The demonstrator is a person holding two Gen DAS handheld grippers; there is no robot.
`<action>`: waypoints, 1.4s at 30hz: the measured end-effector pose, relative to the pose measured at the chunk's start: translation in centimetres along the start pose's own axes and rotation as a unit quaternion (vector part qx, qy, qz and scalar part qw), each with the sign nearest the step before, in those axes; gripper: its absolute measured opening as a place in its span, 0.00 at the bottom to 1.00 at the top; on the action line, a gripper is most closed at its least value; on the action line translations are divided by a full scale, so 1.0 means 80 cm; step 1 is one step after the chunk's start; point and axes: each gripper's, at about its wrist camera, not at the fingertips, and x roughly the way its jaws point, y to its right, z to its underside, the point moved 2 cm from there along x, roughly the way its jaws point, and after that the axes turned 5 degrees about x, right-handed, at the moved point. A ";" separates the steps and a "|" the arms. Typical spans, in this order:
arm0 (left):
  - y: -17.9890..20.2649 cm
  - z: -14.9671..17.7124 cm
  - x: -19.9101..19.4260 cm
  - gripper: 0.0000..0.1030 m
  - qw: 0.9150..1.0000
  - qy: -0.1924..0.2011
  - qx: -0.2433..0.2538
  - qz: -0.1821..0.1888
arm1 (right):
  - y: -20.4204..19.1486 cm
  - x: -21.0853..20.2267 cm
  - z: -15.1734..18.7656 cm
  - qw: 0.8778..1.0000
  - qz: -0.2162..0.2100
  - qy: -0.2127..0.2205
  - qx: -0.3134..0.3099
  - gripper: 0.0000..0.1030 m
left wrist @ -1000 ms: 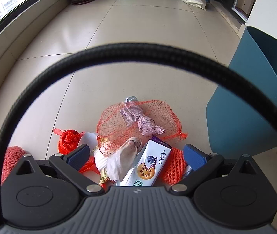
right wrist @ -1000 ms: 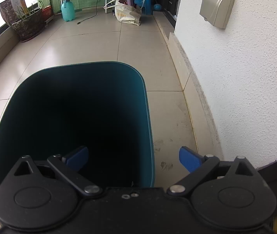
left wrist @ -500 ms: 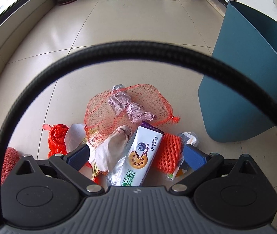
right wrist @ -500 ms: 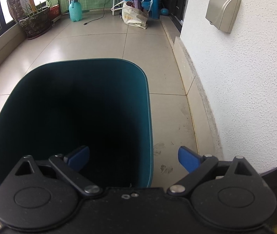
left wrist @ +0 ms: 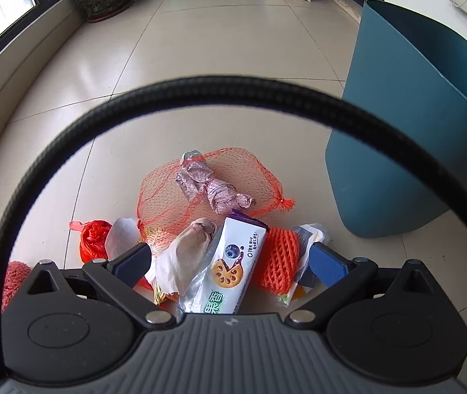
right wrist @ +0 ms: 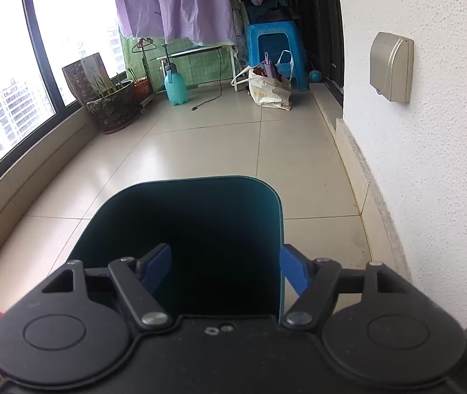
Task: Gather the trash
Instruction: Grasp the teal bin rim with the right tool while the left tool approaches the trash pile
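Below the left gripper (left wrist: 230, 262), its blue-padded jaws spread wide and pressing on nothing, lies a small heap of trash on the pale tiled floor (left wrist: 200, 49). Directly between the jaws sits a white biscuit wrapper with a purple end and a printed cookie (left wrist: 233, 269), lying lengthwise along the line of the fingers. Just beside the left pad is a crumpled off-white tissue (left wrist: 180, 256), and close against the right pad are an orange foam fruit net (left wrist: 279, 259) and a bit of clear plastic wrapper (left wrist: 308, 239). Ahead of the fingertips spreads a red mesh produce bag (left wrist: 207, 187) with a crumpled pinkish-silver foil wrapper (left wrist: 210, 187) resting on it. Outside the left jaw lie a scrunched red plastic bag (left wrist: 94, 239) and a red knitted object (left wrist: 13, 279) at the frame's edge. Ahead and to the right of the jaws stands the dark teal plastic waste bin (left wrist: 407, 138). A black braided cable (left wrist: 220, 85) arches across the left view.

The right gripper (right wrist: 225, 267) hovers over the same bin's open mouth (right wrist: 200, 229), which fills the space between and ahead of its pads. These jaws have just been narrowing, yet they stand apart with nothing between them.
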 end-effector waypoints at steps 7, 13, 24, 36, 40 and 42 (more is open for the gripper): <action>-0.004 0.024 0.022 1.00 0.999 -0.031 -0.002 0.008 | 0.007 0.019 0.011 0.997 0.048 -0.056 -0.005 0.44; -0.006 0.045 0.063 1.00 0.998 -0.069 -0.003 0.010 | 0.009 0.035 0.022 0.992 0.089 -0.093 0.005 0.29; -0.019 0.060 0.158 0.83 0.992 -0.116 0.033 0.032 | 0.000 0.039 0.033 0.988 0.092 -0.121 -0.012 0.27; -0.029 0.058 0.195 0.53 0.991 -0.124 0.031 0.045 | -0.002 0.057 0.039 0.984 0.094 -0.146 -0.027 0.27; -0.025 0.058 0.177 0.39 0.991 -0.121 0.034 0.036 | -0.005 0.059 0.041 0.983 0.103 -0.147 -0.029 0.25; -0.024 0.056 0.170 0.36 0.992 -0.119 0.032 0.029 | -0.008 0.060 0.042 0.983 0.108 -0.147 -0.031 0.24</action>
